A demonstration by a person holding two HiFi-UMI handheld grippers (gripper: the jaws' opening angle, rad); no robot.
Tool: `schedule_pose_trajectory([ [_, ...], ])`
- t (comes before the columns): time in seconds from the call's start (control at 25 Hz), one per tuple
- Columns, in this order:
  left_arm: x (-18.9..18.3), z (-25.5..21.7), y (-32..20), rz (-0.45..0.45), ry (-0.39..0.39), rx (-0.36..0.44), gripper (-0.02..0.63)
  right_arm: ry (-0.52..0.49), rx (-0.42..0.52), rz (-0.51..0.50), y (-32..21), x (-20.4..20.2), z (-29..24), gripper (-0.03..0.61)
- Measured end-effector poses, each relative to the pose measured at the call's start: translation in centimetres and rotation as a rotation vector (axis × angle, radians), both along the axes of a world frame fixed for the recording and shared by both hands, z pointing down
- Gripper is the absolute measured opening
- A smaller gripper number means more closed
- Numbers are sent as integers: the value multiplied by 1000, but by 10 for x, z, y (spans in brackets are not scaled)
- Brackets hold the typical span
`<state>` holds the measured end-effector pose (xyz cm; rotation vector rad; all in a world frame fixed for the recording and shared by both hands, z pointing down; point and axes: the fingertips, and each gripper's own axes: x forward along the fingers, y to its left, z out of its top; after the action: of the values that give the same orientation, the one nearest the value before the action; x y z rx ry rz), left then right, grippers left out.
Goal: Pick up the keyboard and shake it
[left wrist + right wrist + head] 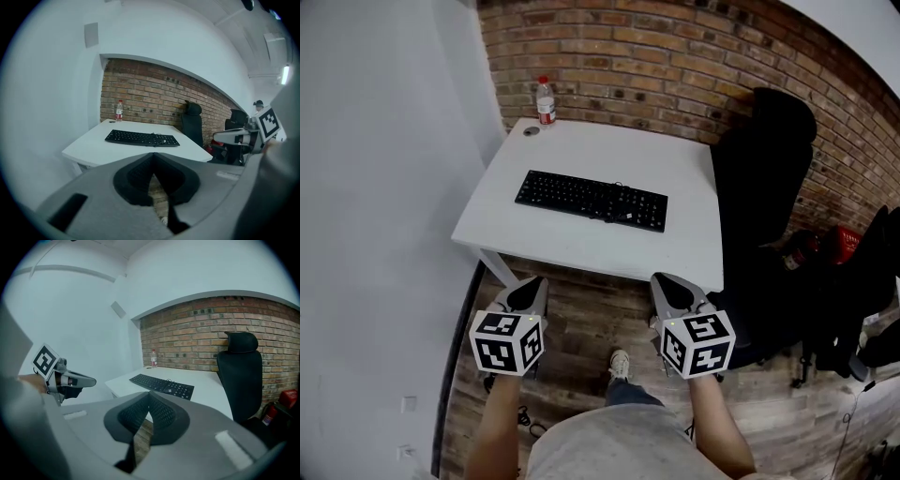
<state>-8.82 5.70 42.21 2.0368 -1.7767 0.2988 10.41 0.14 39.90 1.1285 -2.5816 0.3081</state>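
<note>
Black plastic is what I am aiming for: the keyboard (pixel 592 200) is lying flat near the middle of the white bench (pixel 609 150), slightly askew to the front edge and well apart from both of my claws. I am holding the left claw (pixel 534 287) and the right claw (pixel 662 281) low over the wooden floor, short of the bench's front edge. Each is pressed together with nothing between its jaws.

The step in hand, as I judge it, is the approach. To do it well I am planning to spread both claws before reaching the bench and bring one to each short end of the keyboard. I am then meaning to pinch the thin edges level, so that the board is not twisting or sliding as it lifts. A cable (pixel 617 212) seems to be lying bundled on the keys towards the right. I am expecting it to flop about during shaking, so I am meaning to lift well clear of the bench first and keep the shakes short. I am also minding the bottle (pixel 546 101) at the far left corner.

Counting: one keyboard, one bench, one bottle with a red cap, one small dark round thing (pixel 531 131) just beside it, one black chair (pixel 764 159) at the right, and two claws.
</note>
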Motion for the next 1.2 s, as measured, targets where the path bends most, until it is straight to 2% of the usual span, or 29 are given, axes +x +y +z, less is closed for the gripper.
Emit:
schedule_pose_trajectory([
  [0.6, 7, 2, -125, -49, -2, -43, -12, -9, -58, -32, -135, 12, 12, 11],
  [1.2, -1, 13, -178, -113, -29, -96, -12, -32, -133, -60, -205, 17, 35, 11],
])
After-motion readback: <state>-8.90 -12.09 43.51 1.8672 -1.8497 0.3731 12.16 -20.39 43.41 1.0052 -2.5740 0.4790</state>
